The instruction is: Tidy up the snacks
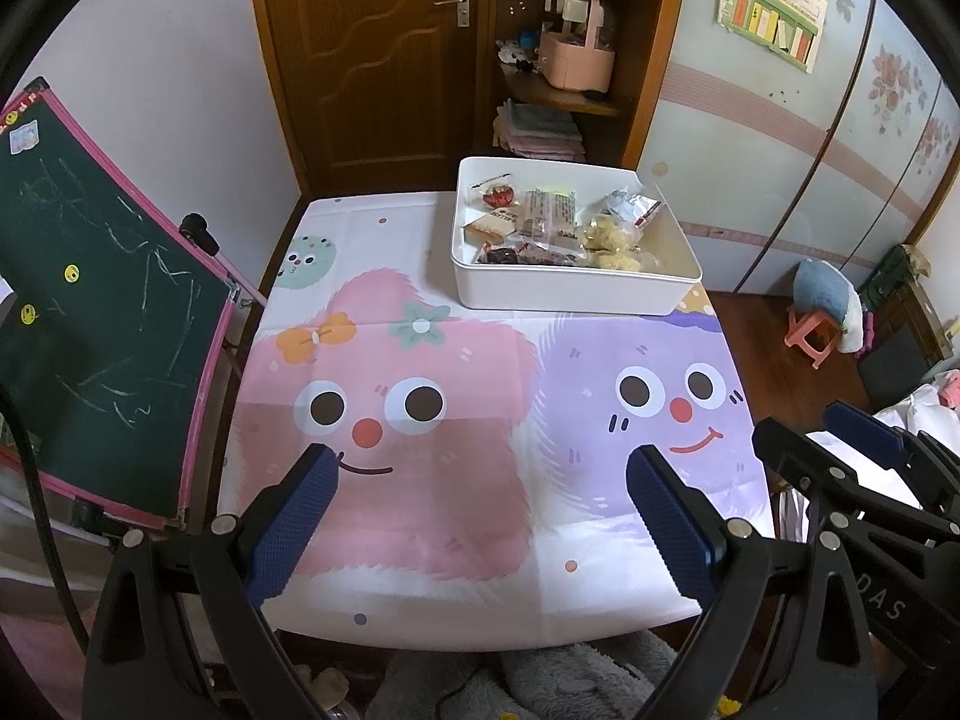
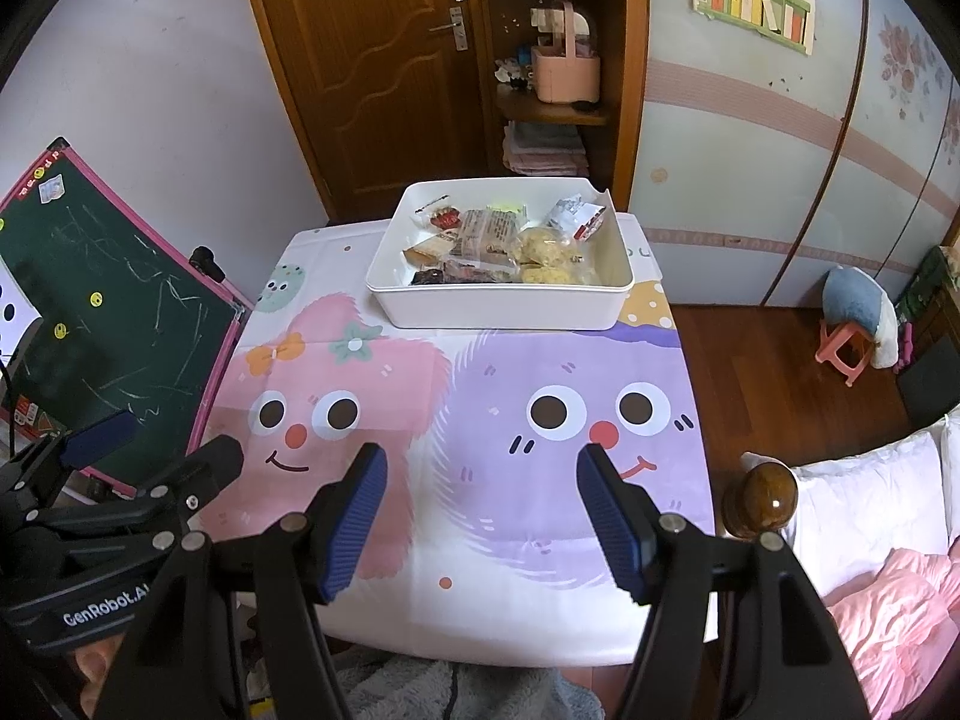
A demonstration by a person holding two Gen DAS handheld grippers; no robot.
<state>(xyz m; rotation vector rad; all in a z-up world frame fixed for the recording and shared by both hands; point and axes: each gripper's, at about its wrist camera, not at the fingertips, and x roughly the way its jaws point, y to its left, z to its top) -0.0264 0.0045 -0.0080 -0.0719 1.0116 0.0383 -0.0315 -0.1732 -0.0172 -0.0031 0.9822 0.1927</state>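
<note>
A white rectangular bin (image 1: 564,295) stands at the far side of the table (image 1: 420,540); it also shows in the right wrist view (image 2: 498,309). Inside lie several wrapped snacks: a red-printed packet (image 1: 498,197), a clear pack of brown bars (image 1: 549,213), pale yellow cakes (image 1: 609,240) and a silver packet (image 1: 633,207). My left gripper (image 1: 480,480) is open and empty above the near table. My right gripper (image 2: 483,480) is open and empty beside it, also near the front edge. Each gripper shows at the edge of the other's view.
The table wears a cartoon cloth with pink and purple faces. A green chalkboard (image 1: 102,312) leans at the left. A wooden door and shelf (image 1: 558,30) stand behind. A bedpost knob (image 2: 765,498) and pink bedding (image 2: 888,612) are at the right.
</note>
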